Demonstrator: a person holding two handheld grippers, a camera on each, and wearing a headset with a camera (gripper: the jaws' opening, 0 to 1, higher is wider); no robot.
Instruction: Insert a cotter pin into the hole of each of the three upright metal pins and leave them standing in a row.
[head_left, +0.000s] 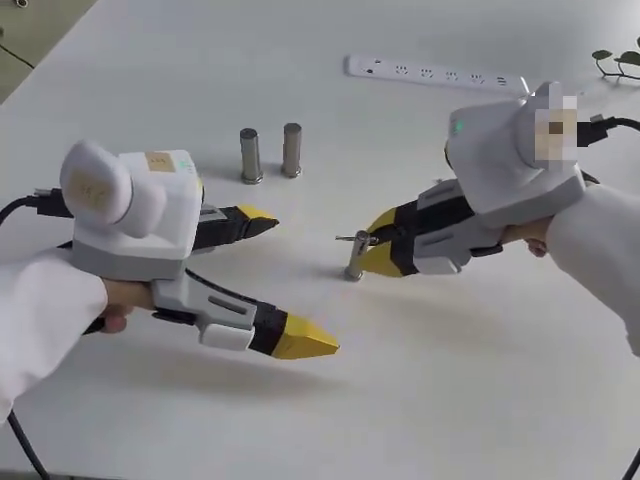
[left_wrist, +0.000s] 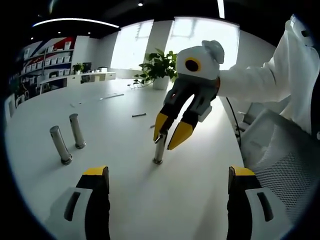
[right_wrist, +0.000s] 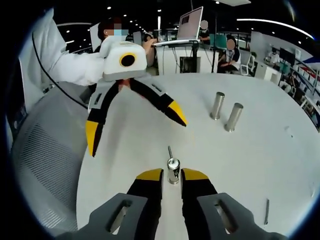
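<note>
A metal pin (head_left: 354, 266) stands upright on the white table, with a thin cotter pin (head_left: 347, 238) sticking sideways out of its top. My right gripper (head_left: 368, 248) is shut on that pin's upper end; in the right gripper view the pin head (right_wrist: 173, 169) sits between the yellow tips and the cotter pin (right_wrist: 170, 151) points away from me. Two bare metal pins (head_left: 250, 155) (head_left: 292, 150) stand side by side farther back. My left gripper (head_left: 290, 280) is open and holds nothing, left of the gripped pin (left_wrist: 159, 150).
A white power strip (head_left: 435, 75) lies along the far side of the table. One loose cotter pin (right_wrist: 266, 211) lies on the table near my right gripper, and another (left_wrist: 139, 115) lies farther off. Plant leaves (head_left: 620, 62) reach in at the far right.
</note>
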